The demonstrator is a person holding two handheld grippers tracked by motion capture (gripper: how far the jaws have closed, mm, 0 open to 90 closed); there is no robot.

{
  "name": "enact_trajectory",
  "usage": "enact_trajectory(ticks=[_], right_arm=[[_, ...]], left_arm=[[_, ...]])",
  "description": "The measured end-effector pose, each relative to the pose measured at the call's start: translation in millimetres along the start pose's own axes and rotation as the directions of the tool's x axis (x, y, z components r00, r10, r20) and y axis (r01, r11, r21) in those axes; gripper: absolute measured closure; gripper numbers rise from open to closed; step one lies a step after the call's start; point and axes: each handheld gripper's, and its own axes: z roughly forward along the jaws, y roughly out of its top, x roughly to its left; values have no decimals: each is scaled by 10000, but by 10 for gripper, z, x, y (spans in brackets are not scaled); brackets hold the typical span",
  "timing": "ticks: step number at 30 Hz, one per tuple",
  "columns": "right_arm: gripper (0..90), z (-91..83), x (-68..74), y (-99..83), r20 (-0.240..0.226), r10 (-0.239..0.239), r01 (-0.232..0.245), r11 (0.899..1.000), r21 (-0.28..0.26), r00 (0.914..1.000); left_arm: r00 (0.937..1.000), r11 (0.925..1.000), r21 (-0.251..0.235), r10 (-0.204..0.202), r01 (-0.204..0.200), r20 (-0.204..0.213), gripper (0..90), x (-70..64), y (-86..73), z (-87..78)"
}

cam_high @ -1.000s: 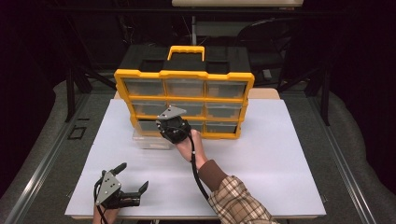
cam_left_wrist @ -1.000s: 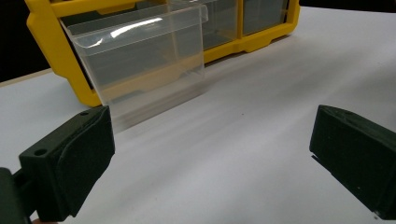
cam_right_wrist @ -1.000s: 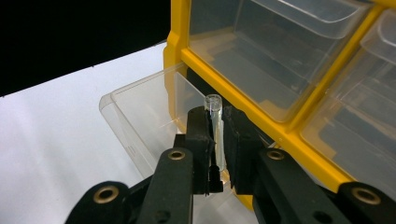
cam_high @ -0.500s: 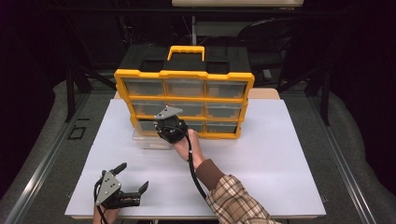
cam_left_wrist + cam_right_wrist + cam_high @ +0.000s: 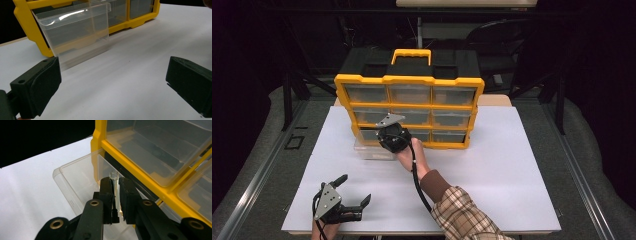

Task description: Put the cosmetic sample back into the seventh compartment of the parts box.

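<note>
The left gripper (image 5: 354, 197) is held low at the table's (image 5: 512, 165) near edge, its jaws spread wide with nothing between them. Ahead of it, well apart, the drawer (image 5: 75, 35) is seen pulled out of the yellow organizer (image 5: 25, 27).

The right gripper (image 5: 115, 188) is pressed together on the drawer's (image 5: 75, 185) clear front wall, whose thin plastic edge is pinched between the two pads (image 5: 106, 192). From above, this gripper (image 5: 387, 136) is seen at the cabinet's bottom row, left end, with the drawer (image 5: 372, 150) lying just below and to the left of it, partly on the table and still touching the organizer (image 5: 409, 80).

Compared with a second ago, the right gripper has been drawn slightly toward the person and the drawer has come a little farther out of its slot; the left gripper has stayed where it was. The pull is judged to be well under way, with the drawer nearly free. Beyond the right gripper, the remaining drawers are seen closed in their slots.
</note>
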Motion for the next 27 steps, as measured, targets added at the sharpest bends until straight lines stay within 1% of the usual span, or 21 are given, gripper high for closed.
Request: enact_trajectory(ticks=[10,12,17,27], right_arm=[[810,52,24,-3,-42,-137,137,9997,196,9999],[809,57,27,-6,-51,-75,76,9997,227,10000],[809,71,26,-9,-63,-144,146,9996,224,9999],[805,110,19,-24,-125,-82,88,9990,445,9999]], left_arm=[[10000,10000,1,-3,3,5,0,0,0,-1],[10000,10000,0,-5,5,8,0,1,0,0],[10000,10000,-1,-4,4,7,0,-1,1,-1],[10000,10000,-3,-10,10,17,0,1,0,-1]])
